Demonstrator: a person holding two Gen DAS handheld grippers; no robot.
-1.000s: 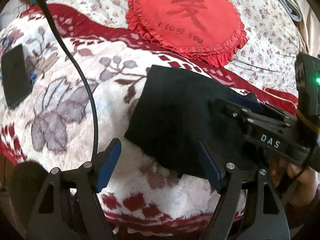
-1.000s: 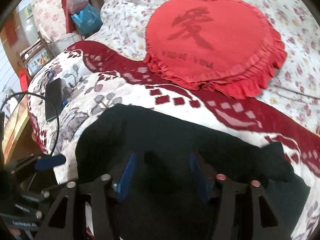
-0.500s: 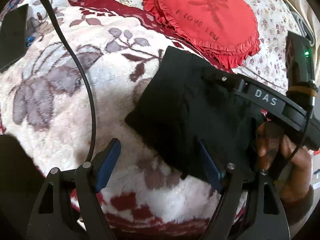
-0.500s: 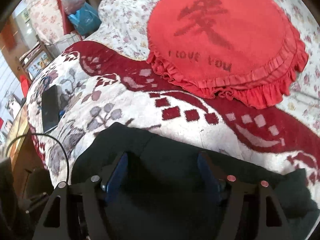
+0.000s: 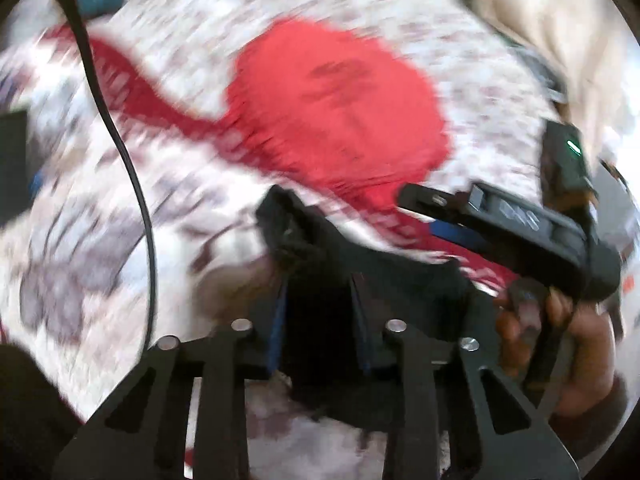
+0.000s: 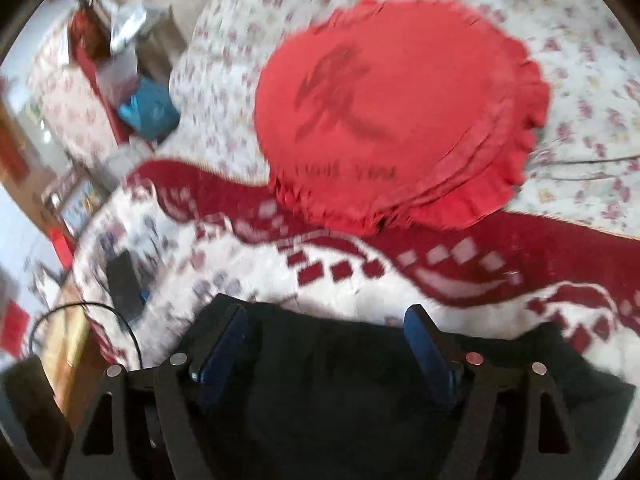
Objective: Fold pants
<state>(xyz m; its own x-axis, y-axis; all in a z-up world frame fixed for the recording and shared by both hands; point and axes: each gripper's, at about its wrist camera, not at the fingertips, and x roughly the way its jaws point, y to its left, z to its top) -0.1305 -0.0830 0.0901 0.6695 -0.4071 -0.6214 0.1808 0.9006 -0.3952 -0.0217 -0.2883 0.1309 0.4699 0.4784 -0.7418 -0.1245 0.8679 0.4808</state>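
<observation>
- The left gripper [image 5: 320, 312] is closing its jaws on a bunched edge of the black pants [image 5: 384, 280], and cloth is sitting between the blue pads.
- The right gripper [image 6: 324, 344] is opening wide over the pants [image 6: 328, 392], which are lying on the patterned blanket [image 6: 248, 264]; nothing is being pinched.
- Judging the fold: the left should be gripping every layer before lifting, carrying the edge across evenly.
- Only the left wrist view is showing the person's hand [image 5: 560, 344] holding the right tool; only the right is showing the red cushion [image 6: 400, 112] sharply.
</observation>
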